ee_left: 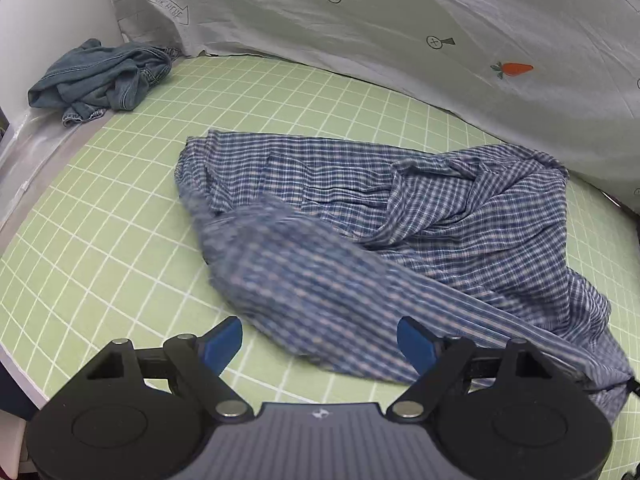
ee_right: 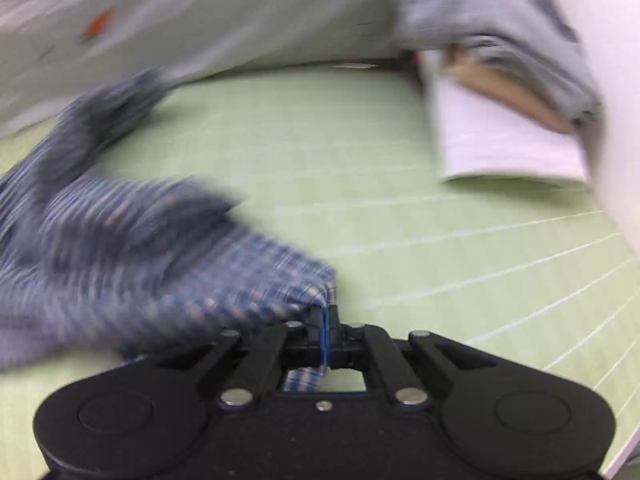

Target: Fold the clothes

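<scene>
Two fisheye views look forward from handheld grippers over a green gridded cutting mat (ee_left: 120, 208) that covers the counter. A blue-and-white checked shirt (ee_left: 420, 216) lies rumpled across the middle of the mat, one blurred sleeve-like part trailing toward the near edge. A crumpled denim garment (ee_left: 104, 76) sits in the far left corner, well apart from the shirt. Behind both hangs a grey printed sheet (ee_left: 400, 40) with small carrot motifs.

The left gripper (ee_left: 320, 344) hovers just above the mat with its blue-padded fingers (ee_left: 224, 340) spread wide, holding nothing — the blurred checked cloth lies just beyond and partly between them.

The right gripper (ee_right: 323, 320) has its fingers pressed together on a corner of the checked shirt; a strip of the cloth shows through behind the pads. That view is streaked with motion blur. A stack of folded clothes (ee_right: 512, 120) rests at the far right of the mat.

The step in hand looks like spreading the shirt flat before folding. Next, the left fingers probably need to clamp another edge so the cloth can be stretched taut.
</scene>
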The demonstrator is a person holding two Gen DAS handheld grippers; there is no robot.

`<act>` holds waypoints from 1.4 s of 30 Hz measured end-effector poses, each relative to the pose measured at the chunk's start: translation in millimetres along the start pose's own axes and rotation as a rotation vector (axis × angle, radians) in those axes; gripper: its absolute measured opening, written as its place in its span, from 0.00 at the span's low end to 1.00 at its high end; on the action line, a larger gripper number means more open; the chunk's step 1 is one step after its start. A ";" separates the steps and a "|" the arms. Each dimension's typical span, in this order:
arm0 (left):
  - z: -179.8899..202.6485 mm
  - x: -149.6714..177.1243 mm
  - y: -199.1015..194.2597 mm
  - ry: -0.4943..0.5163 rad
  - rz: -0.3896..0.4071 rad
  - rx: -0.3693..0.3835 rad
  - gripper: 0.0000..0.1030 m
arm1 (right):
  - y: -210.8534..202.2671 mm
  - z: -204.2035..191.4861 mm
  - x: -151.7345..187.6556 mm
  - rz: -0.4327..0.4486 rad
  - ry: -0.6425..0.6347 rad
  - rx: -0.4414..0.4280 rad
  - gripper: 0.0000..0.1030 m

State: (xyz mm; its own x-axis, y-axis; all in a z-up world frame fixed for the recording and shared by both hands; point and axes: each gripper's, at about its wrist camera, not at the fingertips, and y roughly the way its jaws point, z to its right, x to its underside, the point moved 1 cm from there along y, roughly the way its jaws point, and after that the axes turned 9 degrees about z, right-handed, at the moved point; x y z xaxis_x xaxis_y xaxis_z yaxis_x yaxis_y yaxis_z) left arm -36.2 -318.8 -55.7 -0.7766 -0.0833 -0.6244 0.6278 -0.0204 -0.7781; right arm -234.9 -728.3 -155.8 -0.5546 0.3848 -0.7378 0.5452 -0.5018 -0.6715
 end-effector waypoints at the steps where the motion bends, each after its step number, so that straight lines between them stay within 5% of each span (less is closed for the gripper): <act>1: 2.5 0.9 -0.9 0.004 -0.001 -0.004 0.82 | 2.1 8.0 -5.0 0.001 0.029 0.017 0.02; 3: 3.6 1.8 -3.8 0.008 0.007 -0.014 0.83 | 5.7 22.4 -14.5 0.005 0.084 0.049 0.11; 6: -1.8 1.3 -3.9 0.007 0.000 -0.038 0.83 | -4.6 3.0 -16.6 0.037 0.117 0.041 0.78; 7: -4.9 0.4 -3.1 0.003 -0.002 -0.050 0.83 | -8.9 -11.0 -16.2 0.048 0.121 0.032 0.87; 11: -21.2 -3.2 0.9 -0.010 -0.007 -0.050 0.83 | -27.4 -67.8 -8.5 0.022 0.169 -0.009 0.97; 16: -45.4 -8.4 5.5 0.015 -0.018 -0.023 0.83 | -44.0 -132.2 17.5 -0.107 0.351 -0.129 0.97; 20: -68.7 -18.0 12.7 0.026 -0.030 -0.007 0.83 | -43.0 -171.4 29.1 -0.144 0.360 -0.169 0.92; 26: -80.9 -37.5 20.7 0.063 -0.007 -0.001 0.83 | -42.8 -204.1 34.0 -0.135 0.274 -0.071 0.46; 31: -76.7 -39.6 27.4 0.072 -0.018 0.015 0.83 | -42.1 -180.9 36.4 -0.122 0.269 -0.082 0.05; 42: -29.3 -32.7 44.3 0.053 -0.038 0.001 0.82 | -27.6 -87.0 26.2 -0.076 0.166 0.060 0.02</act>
State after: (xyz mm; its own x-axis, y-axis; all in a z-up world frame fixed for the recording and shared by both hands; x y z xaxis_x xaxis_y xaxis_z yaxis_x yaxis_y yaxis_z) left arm 15.5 -287.7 -71.7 -0.8015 -0.0297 -0.5973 0.5979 -0.0237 -0.8012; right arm -209.8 -636.9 -162.6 -0.4790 0.5435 -0.6893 0.4643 -0.5096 -0.7244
